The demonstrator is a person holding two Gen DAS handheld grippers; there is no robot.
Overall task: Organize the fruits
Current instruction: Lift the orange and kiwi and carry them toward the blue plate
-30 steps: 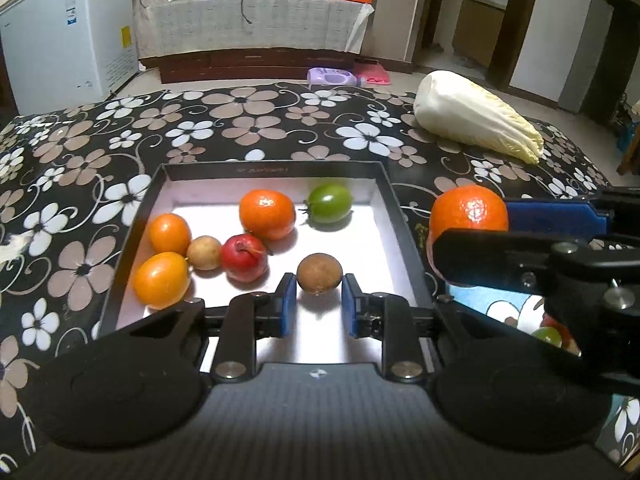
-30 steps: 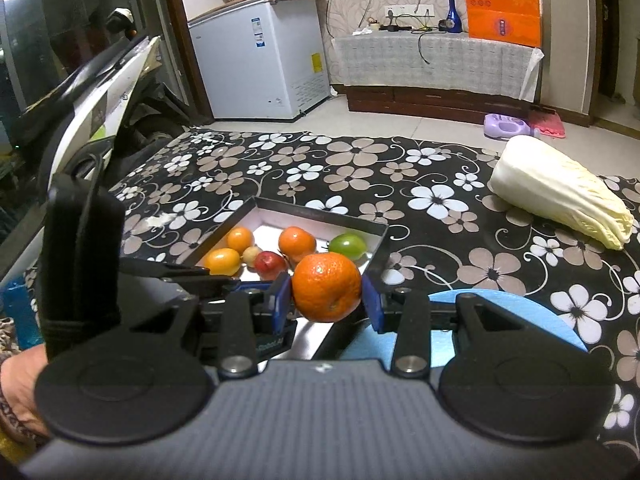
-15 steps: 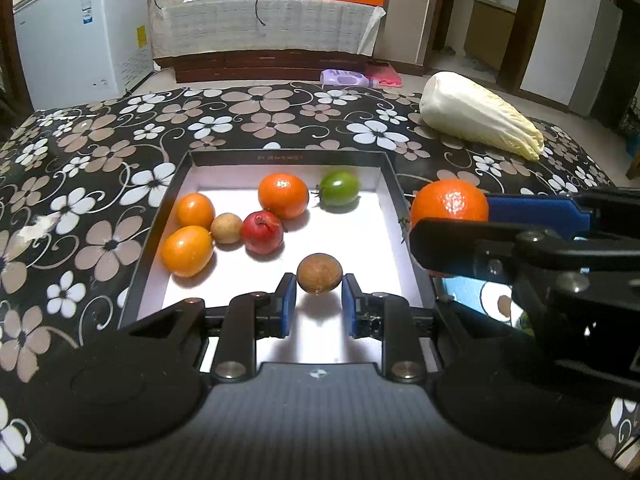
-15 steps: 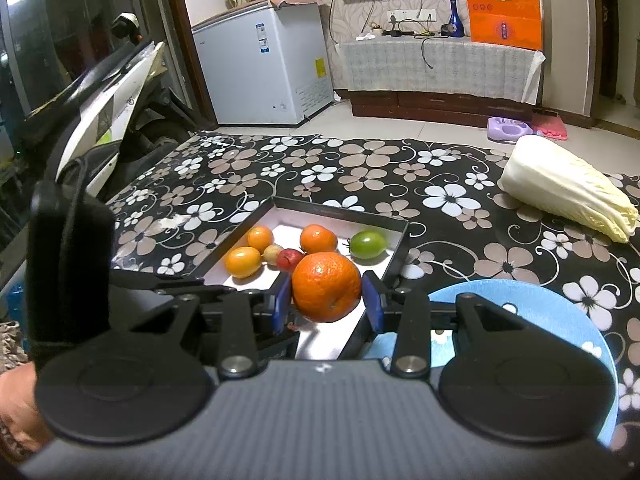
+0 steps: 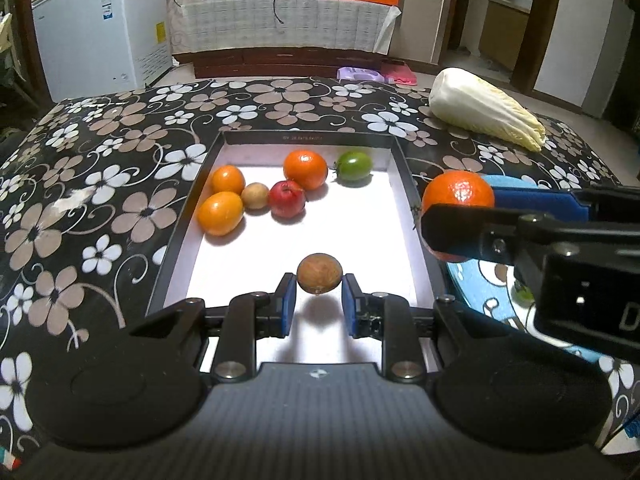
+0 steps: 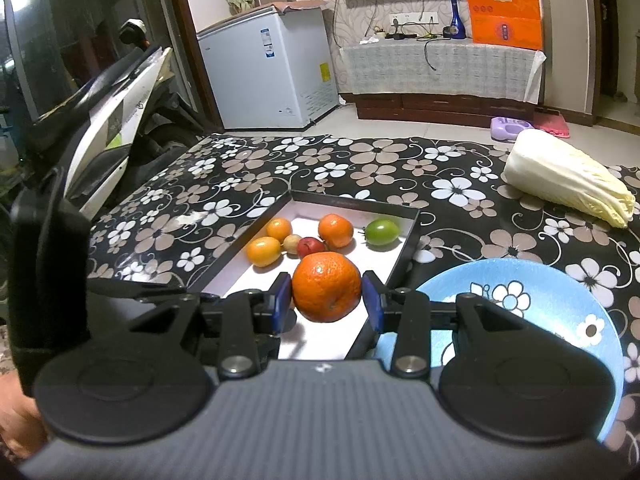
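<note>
Left claw clamped on a small brown round fruit, held in the air over the near end of the white-floored, black-walled tray; its shadow falls on the tray floor beneath. Right claw clamped on a large orange, blue pads pressed on both sides, hanging over the tray's near right corner; in the left wrist view that orange sits just past the tray's right wall. Inside the tray, far half: two small orange fruits at left, touching each other; a small tan fruit and a red apple next to them; a bigger orange behind the apple; a green tomato near the far right corner, apart from the rest. Blue flowered plate on the worktop just right of the tray, partly hidden by the right claw. Napa cabbage lying on its side well off at far right. Worktop covered with black floral cloth. White chest freezer on the floor beyond. A bit of hand shows at the lower left edge of the right wrist view.
</note>
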